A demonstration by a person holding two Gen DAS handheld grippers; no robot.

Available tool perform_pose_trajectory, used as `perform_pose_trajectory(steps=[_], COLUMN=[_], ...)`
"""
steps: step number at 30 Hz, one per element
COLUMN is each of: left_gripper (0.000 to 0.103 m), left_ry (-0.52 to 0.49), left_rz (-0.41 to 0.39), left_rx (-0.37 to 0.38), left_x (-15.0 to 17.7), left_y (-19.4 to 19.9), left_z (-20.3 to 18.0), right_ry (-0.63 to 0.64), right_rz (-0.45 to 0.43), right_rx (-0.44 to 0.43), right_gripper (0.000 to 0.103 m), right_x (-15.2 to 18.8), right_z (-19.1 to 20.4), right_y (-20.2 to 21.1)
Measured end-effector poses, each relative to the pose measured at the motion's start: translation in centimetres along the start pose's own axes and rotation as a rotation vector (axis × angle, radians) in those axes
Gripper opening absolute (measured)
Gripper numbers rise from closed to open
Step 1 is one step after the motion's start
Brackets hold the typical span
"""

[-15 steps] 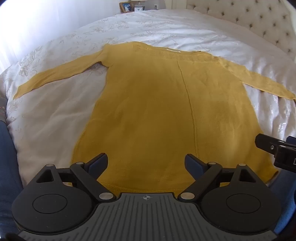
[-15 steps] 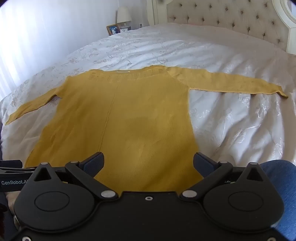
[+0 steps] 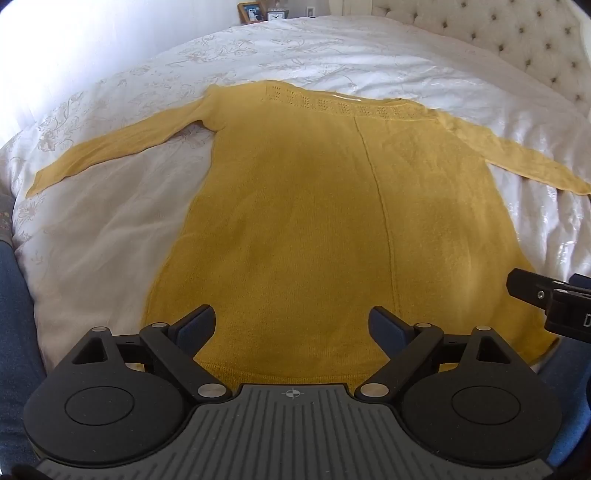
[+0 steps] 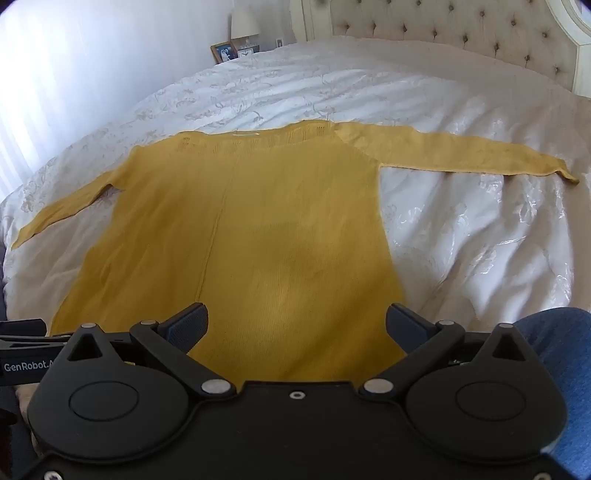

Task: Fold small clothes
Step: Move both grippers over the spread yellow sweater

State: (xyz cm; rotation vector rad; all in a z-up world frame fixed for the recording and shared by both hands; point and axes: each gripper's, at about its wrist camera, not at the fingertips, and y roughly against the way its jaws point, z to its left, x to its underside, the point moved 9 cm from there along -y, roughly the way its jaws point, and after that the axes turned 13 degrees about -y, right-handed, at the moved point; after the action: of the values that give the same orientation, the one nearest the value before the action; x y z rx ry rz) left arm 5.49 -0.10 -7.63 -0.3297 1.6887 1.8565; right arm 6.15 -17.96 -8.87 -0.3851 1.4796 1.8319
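Note:
A mustard-yellow knit sweater (image 3: 314, 229) (image 4: 240, 236) lies flat on the white bed, hem toward me, both sleeves spread out sideways. Its left sleeve (image 3: 118, 147) reaches toward the bed's left edge and its right sleeve (image 4: 461, 155) stretches across the cover. My left gripper (image 3: 291, 325) hovers over the hem's left half, open, nothing between its fingers. My right gripper (image 4: 297, 321) hangs over the hem's right half, open and empty too. Part of the right gripper's black body (image 3: 554, 302) shows at the left view's right edge.
The white embroidered bedcover (image 4: 461, 240) spreads around the sweater. A tufted headboard (image 4: 443, 33) stands at the far end, and a nightstand with a picture frame (image 4: 223, 51) and a lamp at the back left. Blue-clad legs (image 4: 561, 354) press against the near bed edge.
Both views are almost the same as before. The sweater has not moved and both grippers stay open above the hem.

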Motion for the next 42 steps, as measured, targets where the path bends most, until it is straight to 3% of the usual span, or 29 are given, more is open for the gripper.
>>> perform_pose_trajectory(steps=[32,42], left_gripper=[0.09,0.09], left_ry=[-0.036,-0.046], left_rz=[0.02,-0.015], left_rx=[0.007,0.004], left_x=[-1.5,-5.9], left_y=[-2.0,-2.8], left_z=[-0.5,-0.2], right_ry=[-0.113,-0.213], right_rz=[0.092,0.087], right_rx=[-0.011,-0.036], right_gripper=[0.102,0.102], right_x=[-1.0,-4.3], right_z=[-1.5,-4.0], right_y=[-2.7,-3.5])
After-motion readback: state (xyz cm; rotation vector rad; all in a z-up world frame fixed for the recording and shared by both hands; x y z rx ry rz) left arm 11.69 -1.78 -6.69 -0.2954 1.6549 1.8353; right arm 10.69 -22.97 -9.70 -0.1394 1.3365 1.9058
